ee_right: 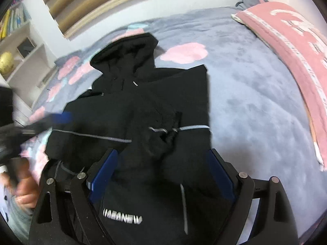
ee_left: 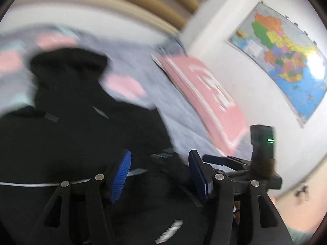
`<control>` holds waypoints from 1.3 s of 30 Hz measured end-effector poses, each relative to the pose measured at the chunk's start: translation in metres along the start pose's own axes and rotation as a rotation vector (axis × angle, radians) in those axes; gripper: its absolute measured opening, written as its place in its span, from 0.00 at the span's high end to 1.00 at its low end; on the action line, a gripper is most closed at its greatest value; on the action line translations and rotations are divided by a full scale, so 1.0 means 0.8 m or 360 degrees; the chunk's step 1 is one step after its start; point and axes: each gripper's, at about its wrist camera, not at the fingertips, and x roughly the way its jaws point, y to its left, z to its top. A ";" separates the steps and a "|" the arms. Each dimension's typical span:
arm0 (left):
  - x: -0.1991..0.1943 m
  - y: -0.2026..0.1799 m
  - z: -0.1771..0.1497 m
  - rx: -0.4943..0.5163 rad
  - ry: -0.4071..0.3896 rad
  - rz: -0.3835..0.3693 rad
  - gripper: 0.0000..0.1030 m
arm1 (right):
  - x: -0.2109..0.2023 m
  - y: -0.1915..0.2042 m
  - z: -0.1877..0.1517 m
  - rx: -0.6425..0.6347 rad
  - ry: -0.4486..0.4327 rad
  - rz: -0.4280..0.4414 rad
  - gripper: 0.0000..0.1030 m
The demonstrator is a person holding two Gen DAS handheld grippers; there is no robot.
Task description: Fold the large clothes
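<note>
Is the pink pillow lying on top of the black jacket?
No, the pink pillow lies at the bed's far right, apart from the black jacket, with bare grey bedspread between them.

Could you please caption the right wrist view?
Open right gripper over a black hooded jacket on a grey bedspread.

Left gripper [ee_left: 159,176]: jaws apart, nothing pinched
Black hooded jacket [ee_left: 77,122]: spread on grey bedspread [ee_left: 184,126]
Wall: coloured map [ee_left: 286,61]

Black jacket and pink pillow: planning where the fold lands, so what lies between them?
Only bare grey bedspread separates the black jacket from the pink pillow, shown clearest in the right wrist view.
</note>
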 end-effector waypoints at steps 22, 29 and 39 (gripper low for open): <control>-0.005 0.178 -0.084 0.0105 0.0178 0.1145 0.34 | 0.111 -0.009 0.000 -0.0099 0.0101 -0.0405 0.71; -0.080 0.165 -0.070 -0.0177 -0.0138 0.0782 0.34 | 0.036 0.019 0.009 -0.0135 -0.0121 -0.0400 0.57; -0.002 0.164 -0.121 0.0129 -0.0169 0.1010 0.28 | 0.111 0.053 -0.008 -0.0276 -0.0090 -0.0357 0.33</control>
